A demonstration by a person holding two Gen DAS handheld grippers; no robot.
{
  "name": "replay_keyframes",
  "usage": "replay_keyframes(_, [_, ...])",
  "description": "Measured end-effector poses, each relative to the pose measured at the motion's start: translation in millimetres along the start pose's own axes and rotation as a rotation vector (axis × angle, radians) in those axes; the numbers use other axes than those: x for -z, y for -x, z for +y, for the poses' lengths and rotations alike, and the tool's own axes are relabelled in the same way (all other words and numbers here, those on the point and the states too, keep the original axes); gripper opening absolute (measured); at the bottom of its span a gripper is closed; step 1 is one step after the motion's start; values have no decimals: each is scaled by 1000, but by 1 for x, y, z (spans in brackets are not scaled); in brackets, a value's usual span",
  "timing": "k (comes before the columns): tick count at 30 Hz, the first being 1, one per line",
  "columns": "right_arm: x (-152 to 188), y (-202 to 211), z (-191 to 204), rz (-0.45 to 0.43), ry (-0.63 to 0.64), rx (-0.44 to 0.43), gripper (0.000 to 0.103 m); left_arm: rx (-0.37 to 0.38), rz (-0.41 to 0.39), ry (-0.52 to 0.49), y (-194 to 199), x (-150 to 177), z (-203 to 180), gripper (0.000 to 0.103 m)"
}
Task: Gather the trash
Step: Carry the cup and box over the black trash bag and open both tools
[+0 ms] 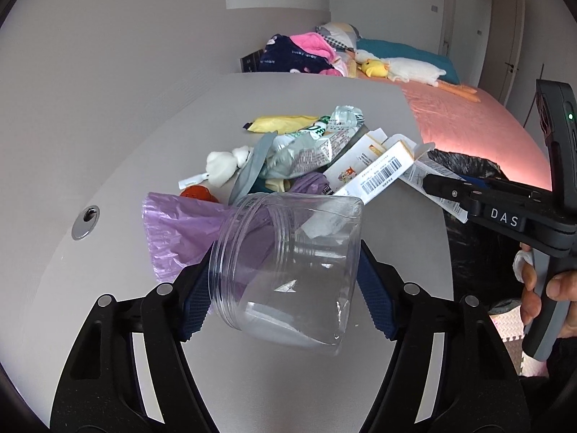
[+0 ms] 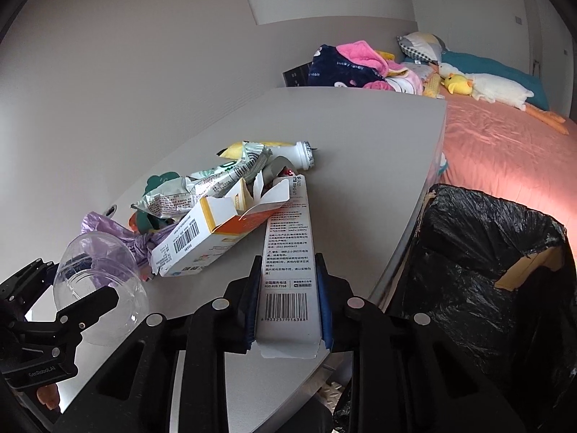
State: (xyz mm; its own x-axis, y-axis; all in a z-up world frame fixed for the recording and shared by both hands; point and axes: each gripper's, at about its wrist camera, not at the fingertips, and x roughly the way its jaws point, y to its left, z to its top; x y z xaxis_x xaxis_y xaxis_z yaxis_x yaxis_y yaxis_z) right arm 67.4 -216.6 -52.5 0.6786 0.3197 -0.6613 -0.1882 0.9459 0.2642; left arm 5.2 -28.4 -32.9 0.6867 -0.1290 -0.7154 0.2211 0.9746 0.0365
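The clear jar (image 1: 288, 270) lies tipped on its side between the blue pads of the left gripper (image 1: 285, 288), mouth toward the upper left; the jaws stand fairly wide and press its 2 sides, holding it just above the grey worktop (image 1: 126, 126). From the right wrist view the jar (image 2: 97, 281) sits at the lower left with the left gripper (image 2: 86, 306) around it.

The long white box (image 2: 288, 270), barcode facing up, is clamped between the narrow-set jaws of the right gripper (image 2: 288, 310), its far end reaching toward the pile. In the left wrist view the right gripper (image 1: 447, 189) comes in from the right, a hand (image 1: 541, 288) on its handle, with the box (image 1: 443, 191) barely showing at its tip.

Behind the jar lies the trash pile: a purple bag (image 1: 180, 231), a torn white-and-orange carton (image 2: 216, 234), a silver foil wrapper (image 2: 187, 191), a yellow wrapper (image 1: 281, 122), a white wad (image 1: 223, 166), a small red piece (image 1: 196, 193) and a white bottle (image 2: 299, 153) on its side.

Just right of the worktop edge stands a bin (image 2: 487, 252) lined with a black bag, its mouth wide. Beyond it is a bed (image 2: 505, 151) with a pink sheet, heaped clothes (image 2: 353, 65) and a plush goose (image 2: 494, 88).
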Motion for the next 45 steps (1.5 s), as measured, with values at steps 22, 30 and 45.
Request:
replay_keyframes(22, [-17,73,-22,-176,-19,10,28,55,-94,-23,27,-32,-40,69])
replay_keyframes(30, [-12,88,-47,-189,-49,42,28,103,-95,-47,19,-42,-66,69])
replay_keyframes(45, [-2,114,-99,-218,-124,111,28,198,-79,-126,2,-59,-130,69])
